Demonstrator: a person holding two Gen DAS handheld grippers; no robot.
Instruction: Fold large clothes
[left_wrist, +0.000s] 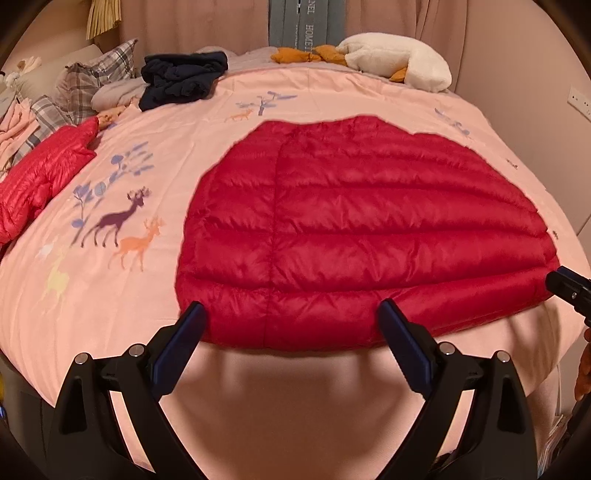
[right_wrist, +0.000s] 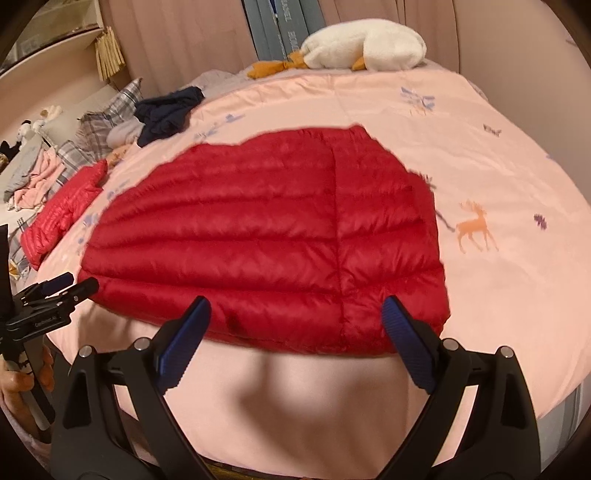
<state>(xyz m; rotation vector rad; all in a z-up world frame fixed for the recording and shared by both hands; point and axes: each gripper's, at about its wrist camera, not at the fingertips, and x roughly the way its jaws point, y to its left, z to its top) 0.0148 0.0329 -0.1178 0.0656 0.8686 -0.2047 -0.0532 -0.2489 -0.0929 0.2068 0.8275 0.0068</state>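
Note:
A red quilted down jacket (left_wrist: 362, 229) lies flat on the pink bed cover, its near hem close to the bed's front edge; it also shows in the right wrist view (right_wrist: 266, 236). My left gripper (left_wrist: 291, 310) is open and empty, its fingers just above the hem's left part. My right gripper (right_wrist: 297, 306) is open and empty over the hem's right part. The right gripper's tip (left_wrist: 565, 286) shows at the jacket's right corner in the left view. The left gripper (right_wrist: 62, 291) shows at the jacket's left corner in the right view.
The pink deer-print bed cover (left_wrist: 122, 206) spans the bed. A second red-pink down garment (left_wrist: 40, 177) lies at the left. Dark navy clothes (left_wrist: 181, 79), plaid pillows (left_wrist: 92, 85) and a white plush goose (left_wrist: 395, 59) lie at the far side. Curtains hang behind.

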